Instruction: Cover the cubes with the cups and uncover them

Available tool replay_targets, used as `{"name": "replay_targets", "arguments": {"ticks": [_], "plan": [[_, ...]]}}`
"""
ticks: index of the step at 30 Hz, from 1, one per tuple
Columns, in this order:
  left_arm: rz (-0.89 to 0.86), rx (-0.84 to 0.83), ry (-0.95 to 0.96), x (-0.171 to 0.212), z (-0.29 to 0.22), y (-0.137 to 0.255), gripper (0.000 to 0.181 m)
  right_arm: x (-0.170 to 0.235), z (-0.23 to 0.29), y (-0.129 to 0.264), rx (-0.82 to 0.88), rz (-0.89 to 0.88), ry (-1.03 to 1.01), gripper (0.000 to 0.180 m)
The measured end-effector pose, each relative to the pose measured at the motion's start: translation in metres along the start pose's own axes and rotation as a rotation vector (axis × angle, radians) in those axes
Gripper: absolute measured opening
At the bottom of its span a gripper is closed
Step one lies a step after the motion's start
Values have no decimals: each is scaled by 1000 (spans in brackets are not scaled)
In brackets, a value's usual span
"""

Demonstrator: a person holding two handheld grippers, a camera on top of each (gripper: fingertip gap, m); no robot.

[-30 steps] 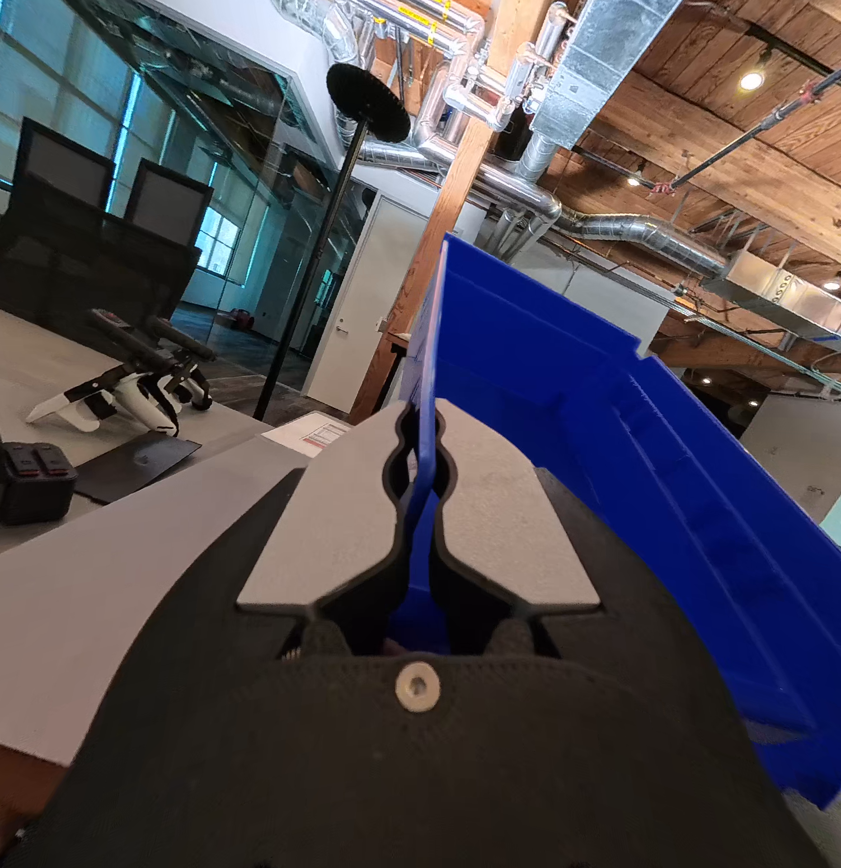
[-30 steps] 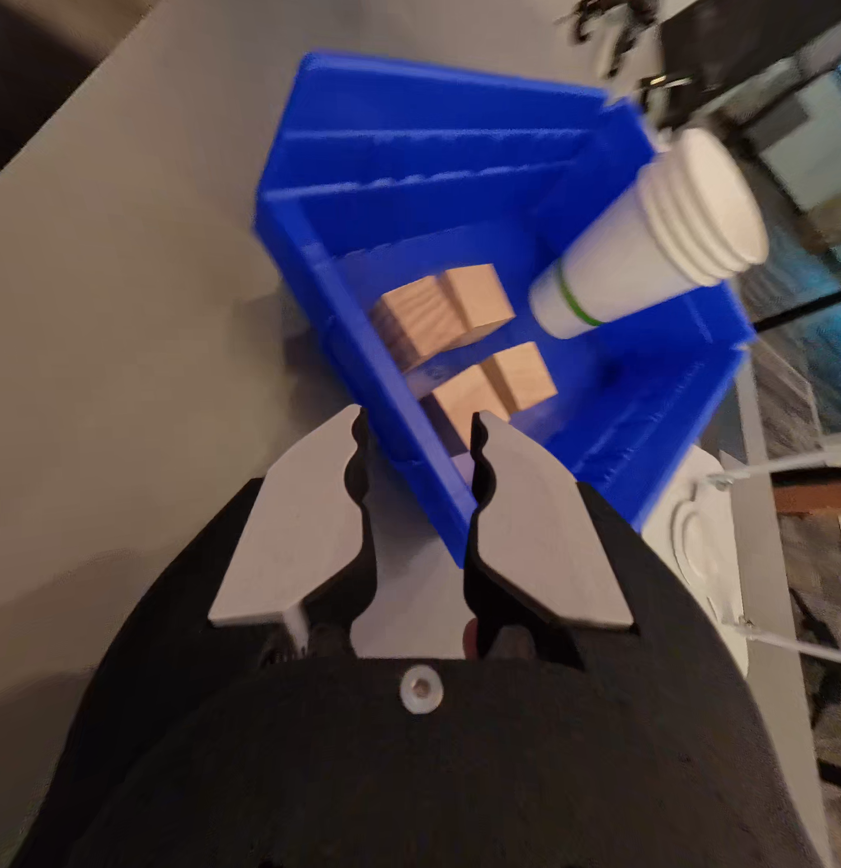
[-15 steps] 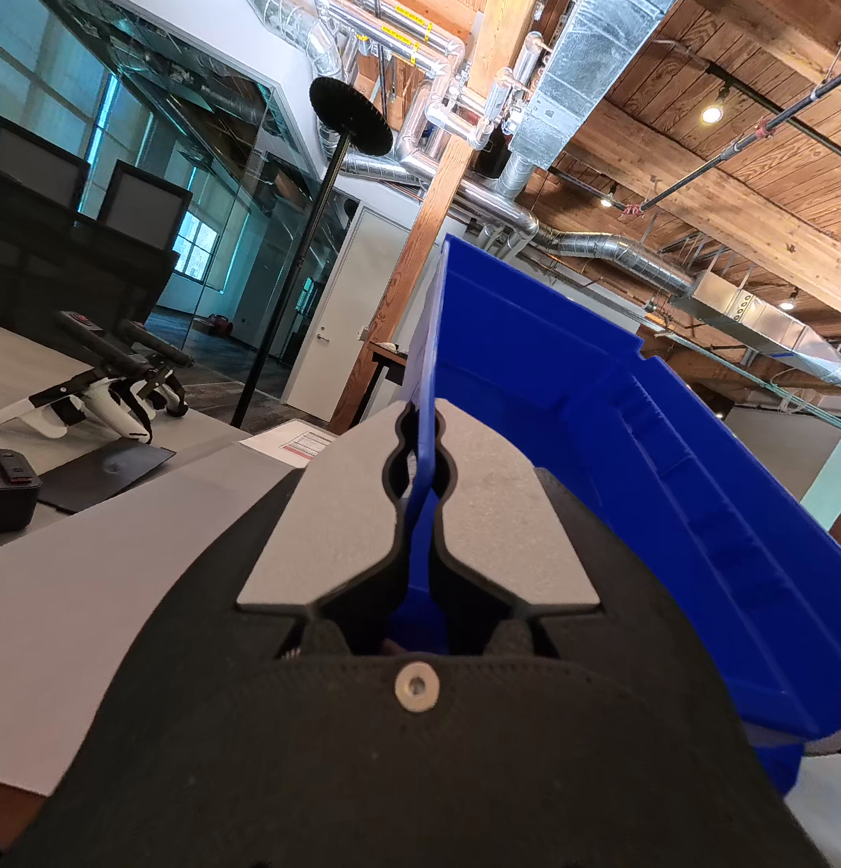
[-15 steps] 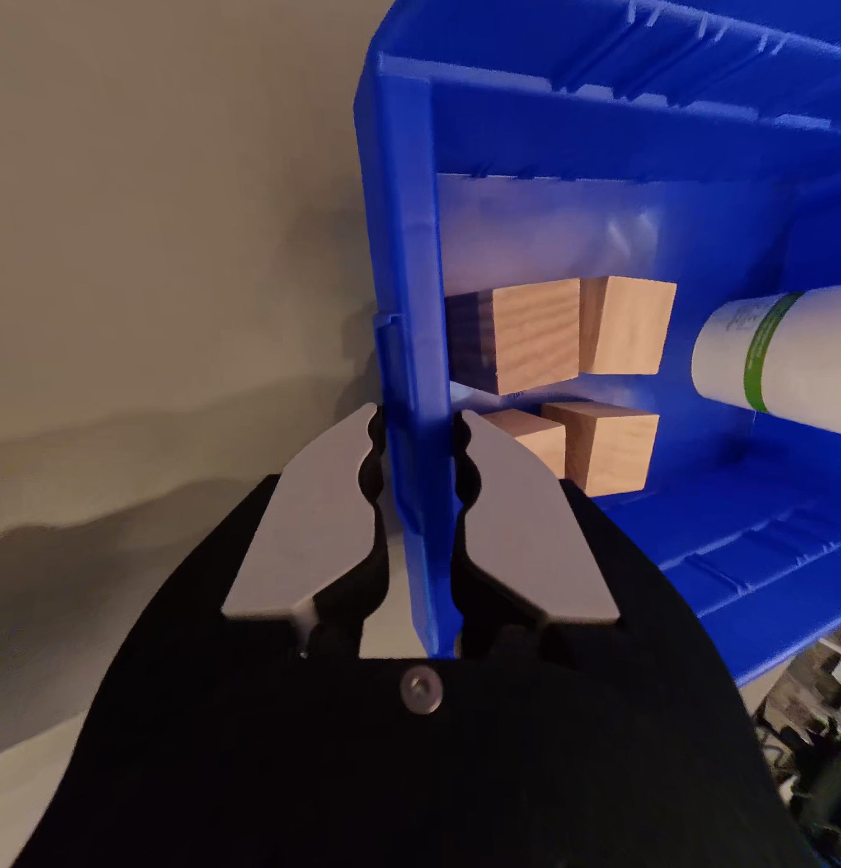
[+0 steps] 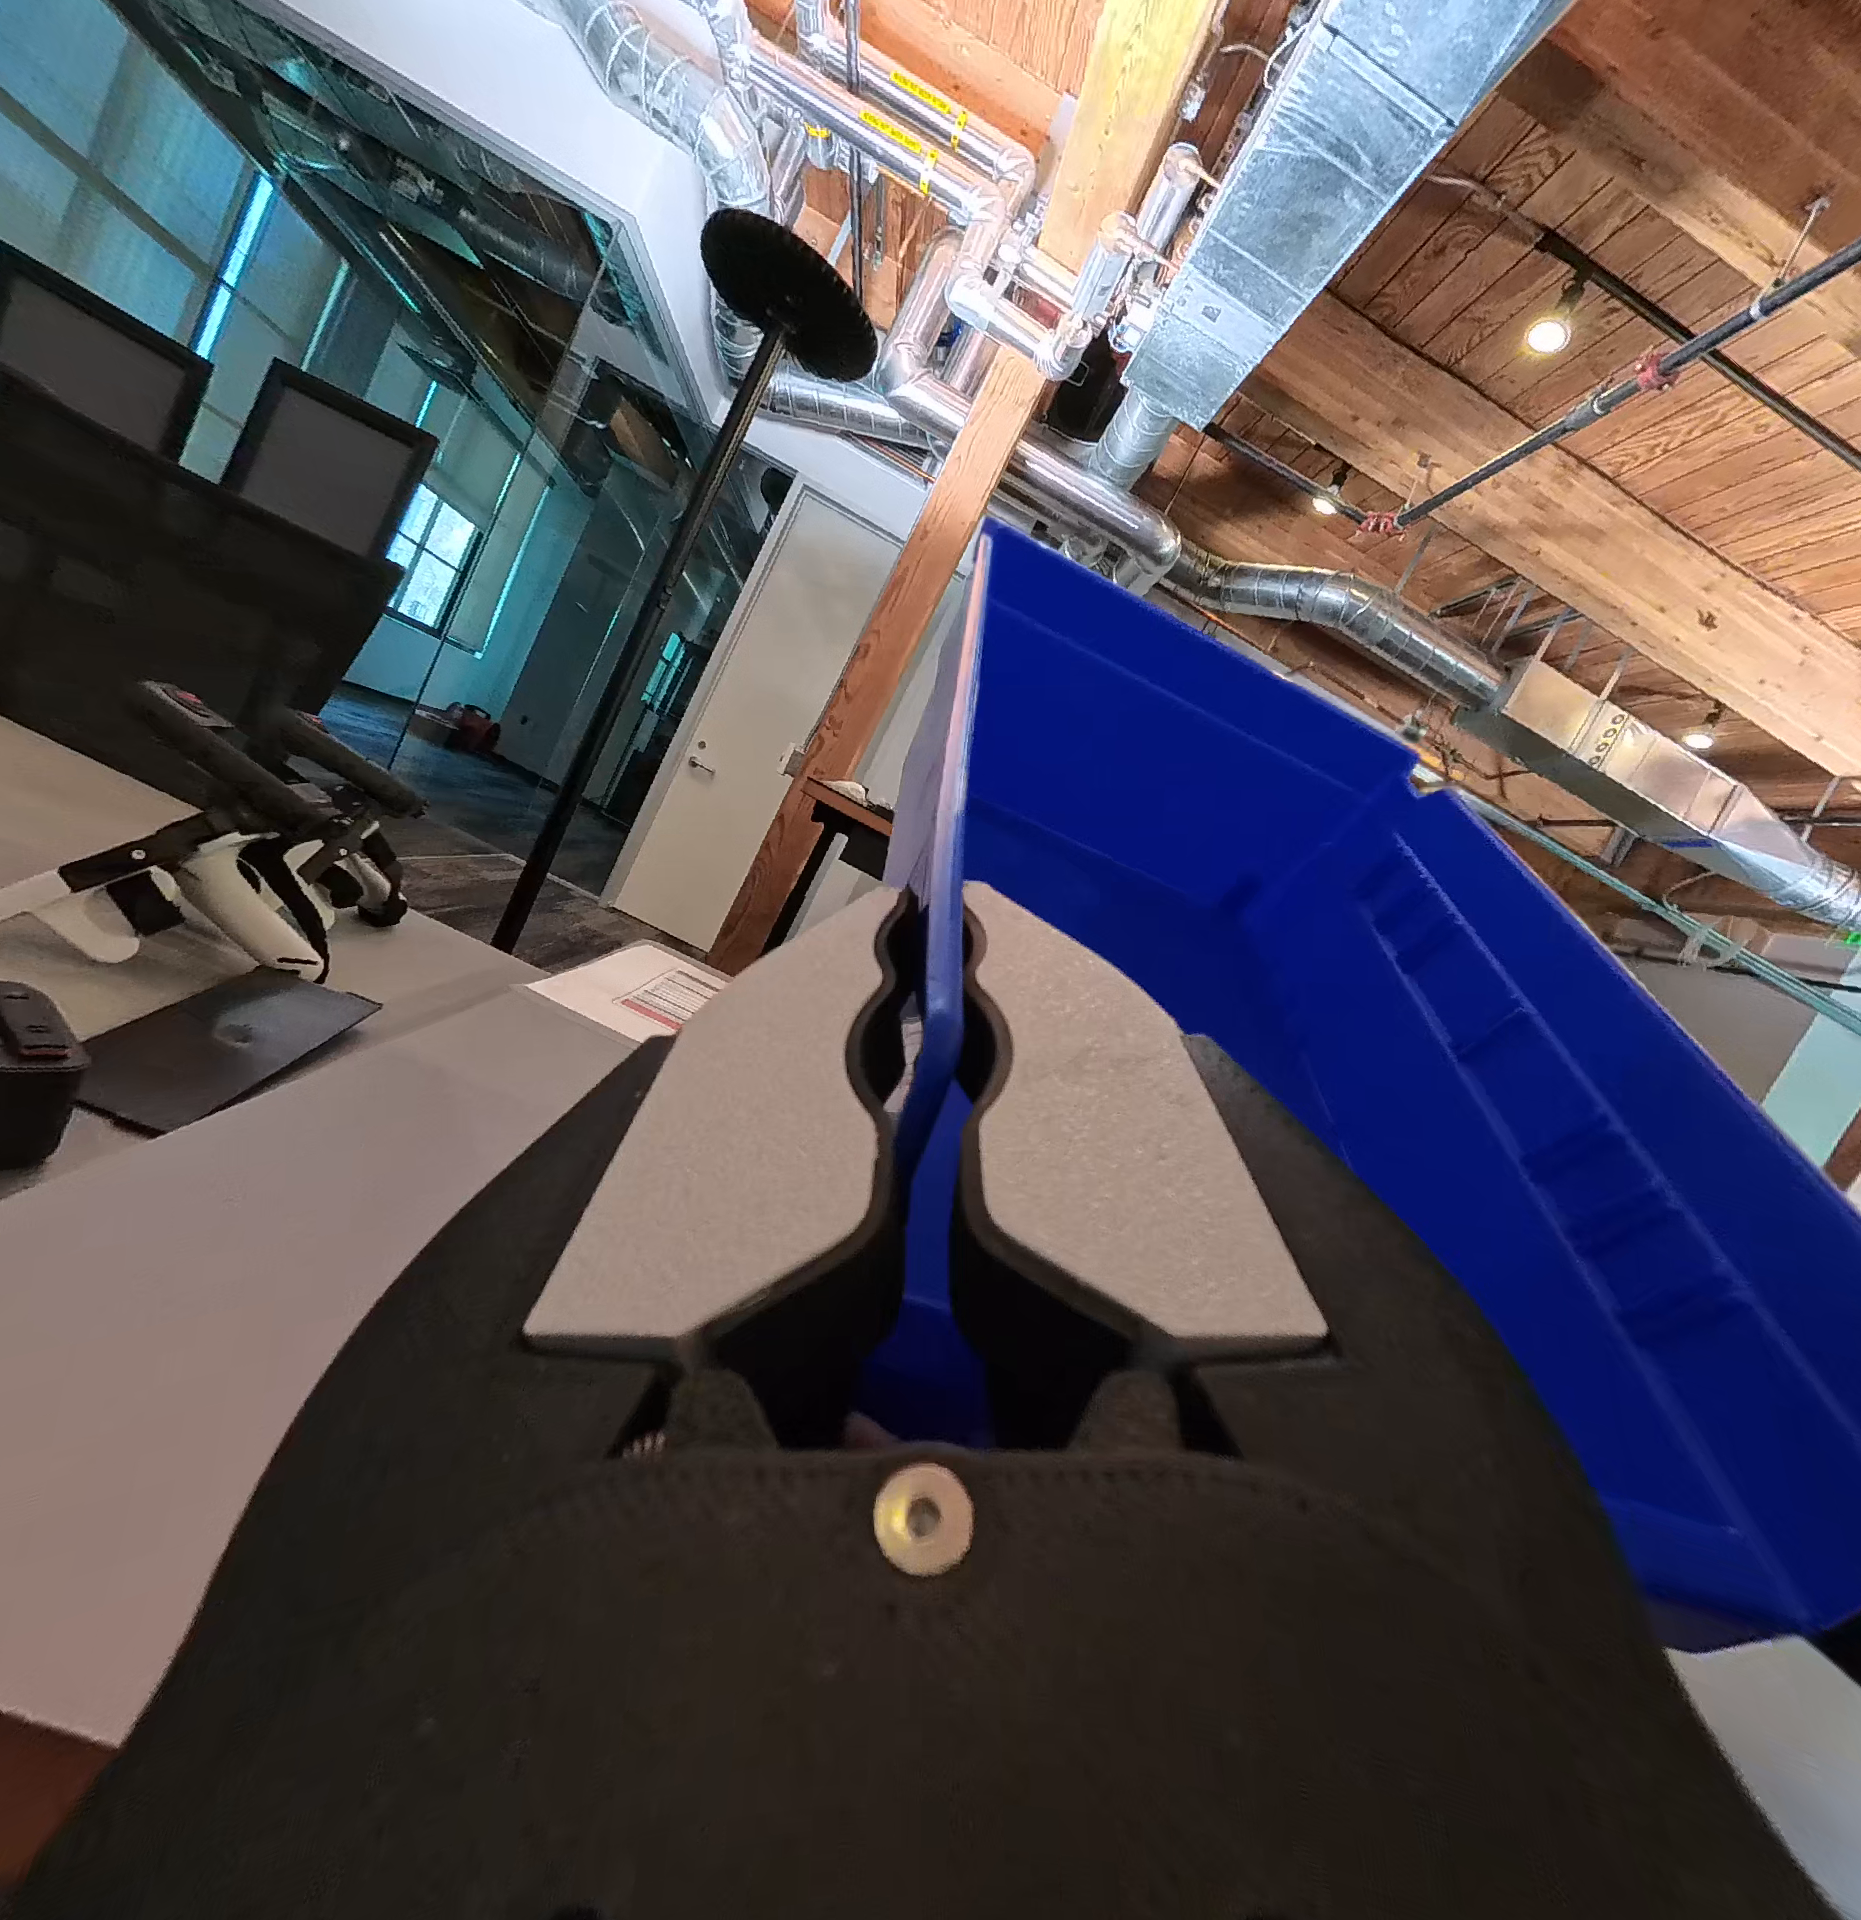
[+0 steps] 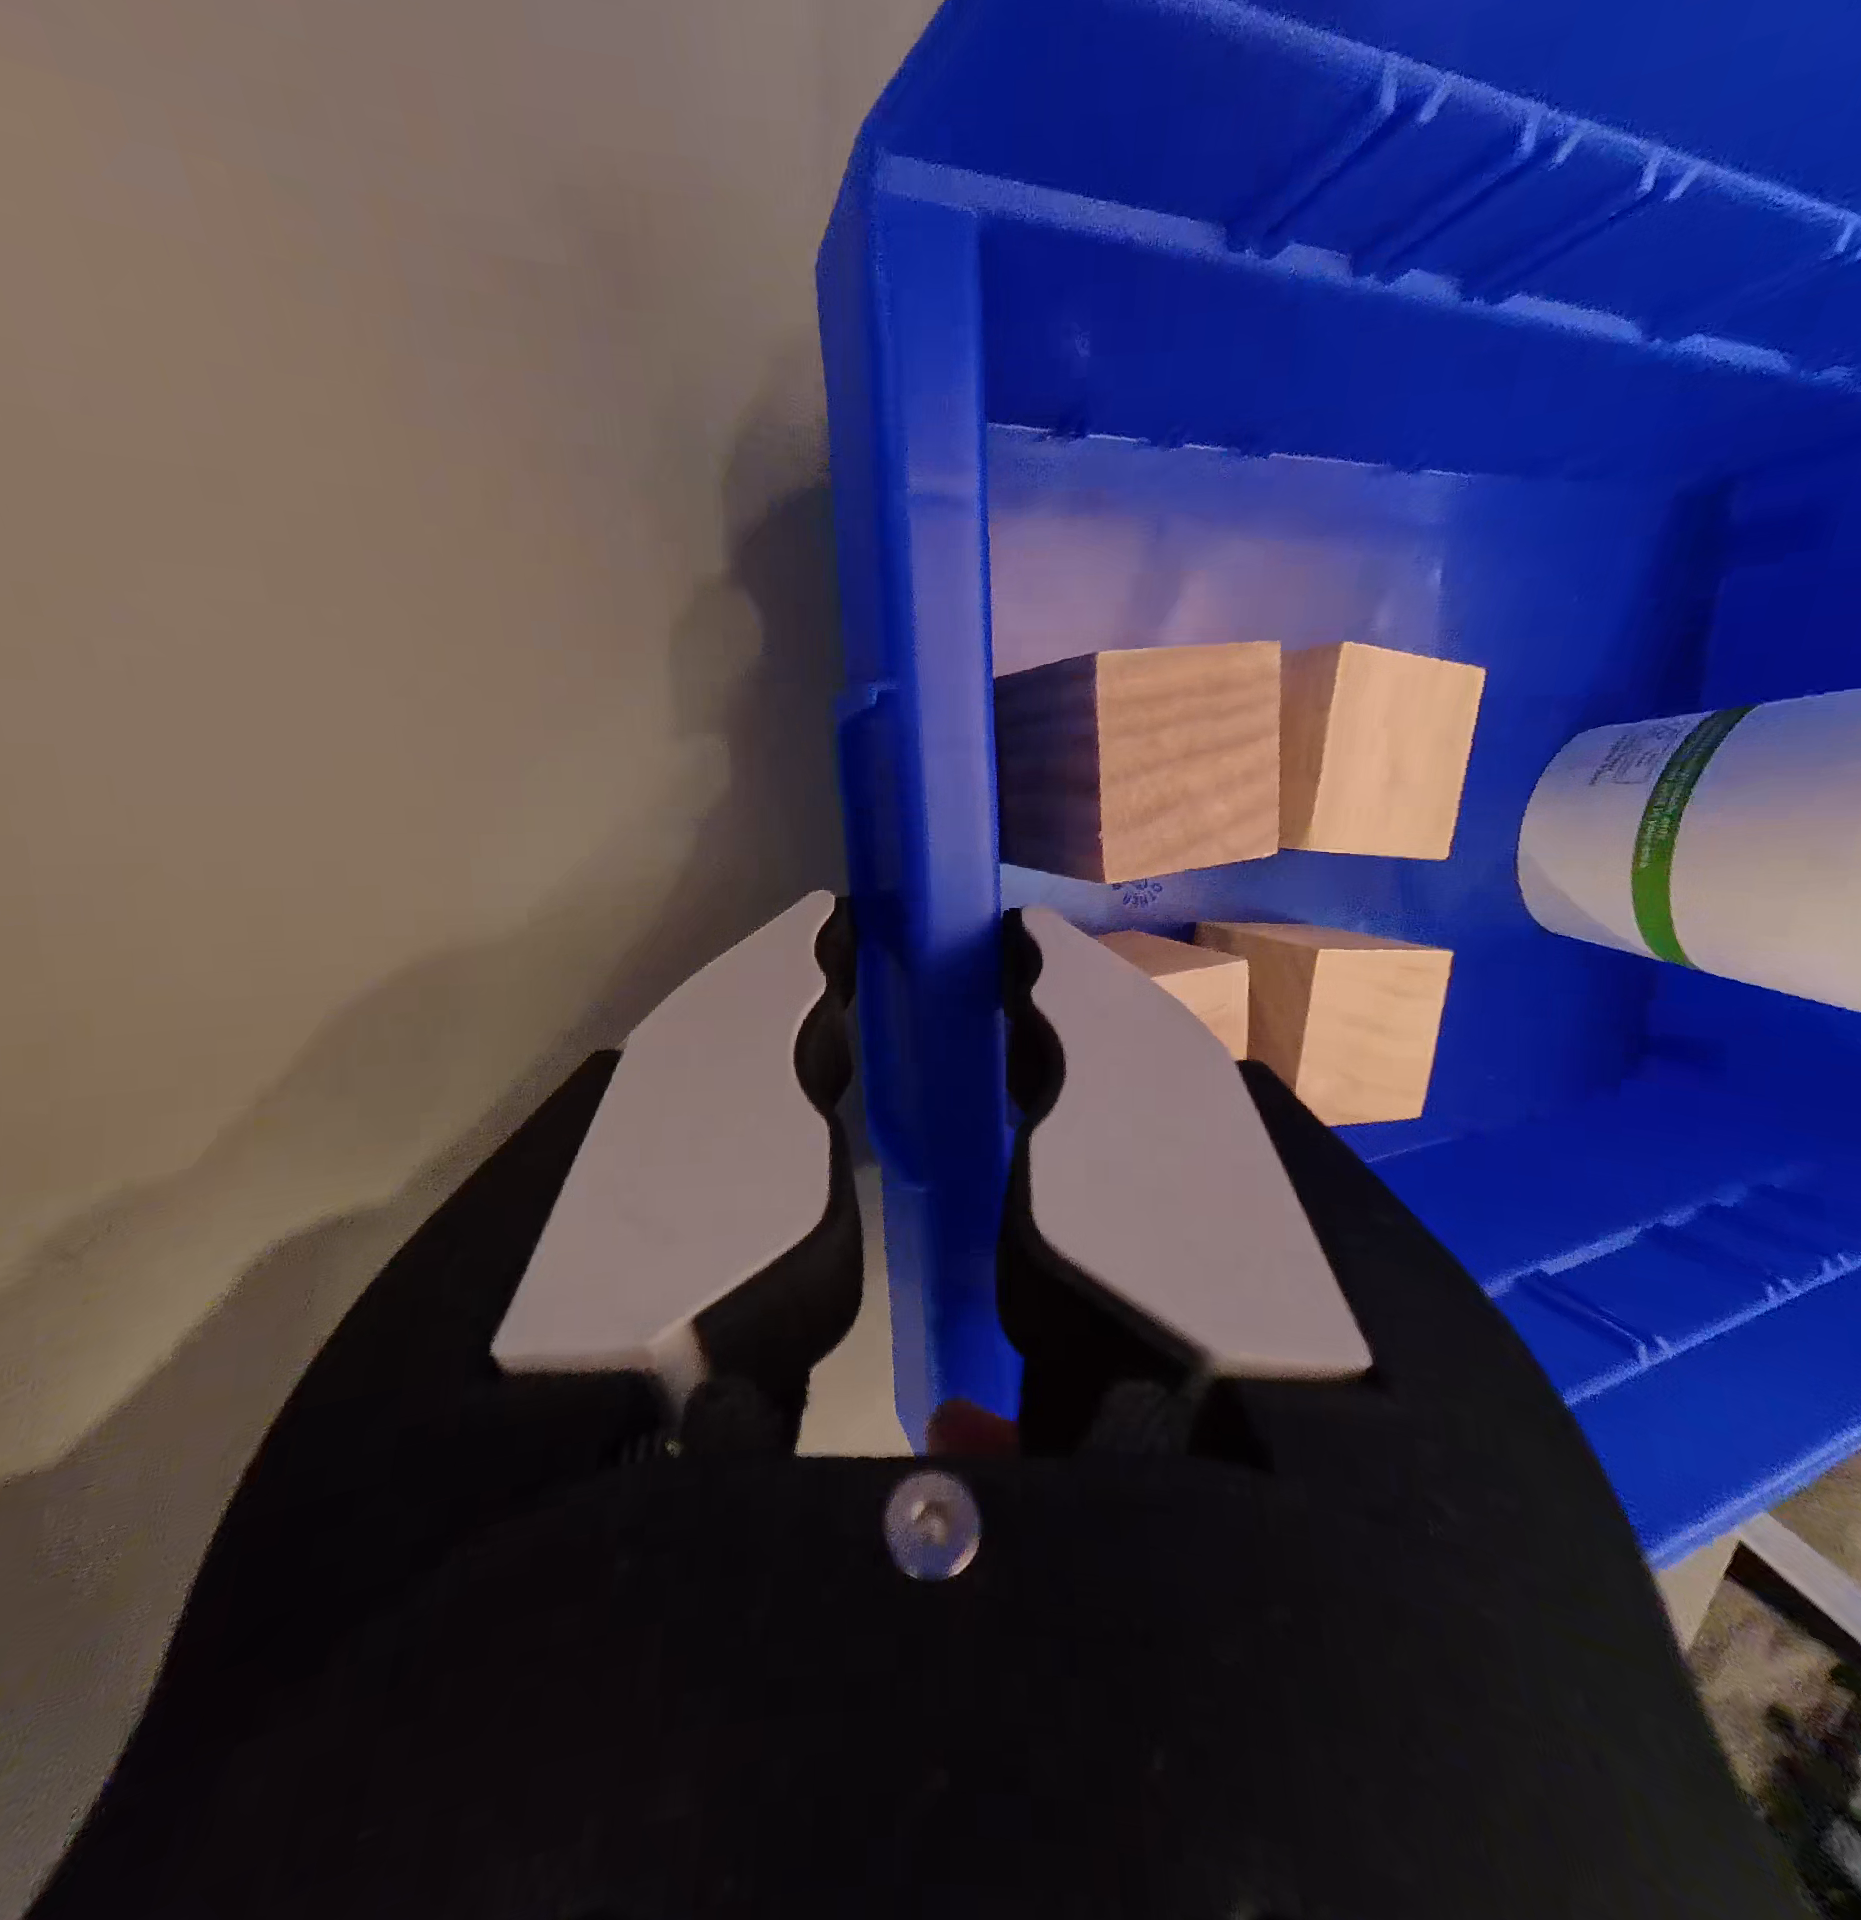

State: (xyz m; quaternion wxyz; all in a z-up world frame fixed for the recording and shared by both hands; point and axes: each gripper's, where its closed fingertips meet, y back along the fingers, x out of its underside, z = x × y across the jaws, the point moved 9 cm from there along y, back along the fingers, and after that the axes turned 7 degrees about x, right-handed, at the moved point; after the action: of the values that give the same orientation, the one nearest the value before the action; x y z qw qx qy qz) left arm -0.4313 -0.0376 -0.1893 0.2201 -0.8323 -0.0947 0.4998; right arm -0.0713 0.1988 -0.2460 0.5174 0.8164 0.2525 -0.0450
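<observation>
A blue plastic bin [image 6: 1321,343] holds several wooden cubes [image 6: 1186,758] and a stack of white paper cups with a green band [image 6: 1736,842] lying on its side. My right gripper [image 6: 926,914] is shut on the bin's wall, one finger outside and one inside, next to the cubes. In the left wrist view my left gripper [image 5: 931,914] is shut on another wall of the blue bin [image 5: 1321,831], which rises tilted ahead of it. The cubes and cups are hidden in the left wrist view.
The grey table [image 5: 230,1247] carries a black case [image 5: 12,1070], a dark mat [image 5: 230,1049] and white and black hand-held devices [image 5: 230,873] at the left. A black pole [image 5: 645,623] stands behind the table. A paper sheet [image 5: 635,997] lies near the bin.
My right gripper moved in from the bin's corner and closed on its wall. The bin has tilted, and the cubes and cups now look closer. My left gripper kept its hold.
</observation>
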Motion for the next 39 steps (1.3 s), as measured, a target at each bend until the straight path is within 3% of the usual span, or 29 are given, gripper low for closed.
{"name": "replay_targets", "arguments": {"ticks": [11,19,25,26,28,29,34,39], "plan": [[-30,-12,35,-2,13,7,5,-76,-100,-88,99,138,-290,27],[-51,-2,52,-5,16,10,5,-83,-156,-123,126,193,-392,27],[-43,4,50,-3,15,8,5,-83,-157,-124,154,190,-380,27],[-42,6,50,-3,14,7,5,-83,-155,-123,174,187,-366,29],[-37,12,45,-3,12,6,5,-85,-150,-111,236,154,-335,70],[-37,18,40,-3,11,6,5,-87,-147,-100,262,130,-321,78],[-40,60,6,-7,-3,-1,5,-79,-125,-18,285,-200,-413,72],[3,117,-41,-1,-24,-16,4,-33,-100,72,11,-747,-738,64]]}}
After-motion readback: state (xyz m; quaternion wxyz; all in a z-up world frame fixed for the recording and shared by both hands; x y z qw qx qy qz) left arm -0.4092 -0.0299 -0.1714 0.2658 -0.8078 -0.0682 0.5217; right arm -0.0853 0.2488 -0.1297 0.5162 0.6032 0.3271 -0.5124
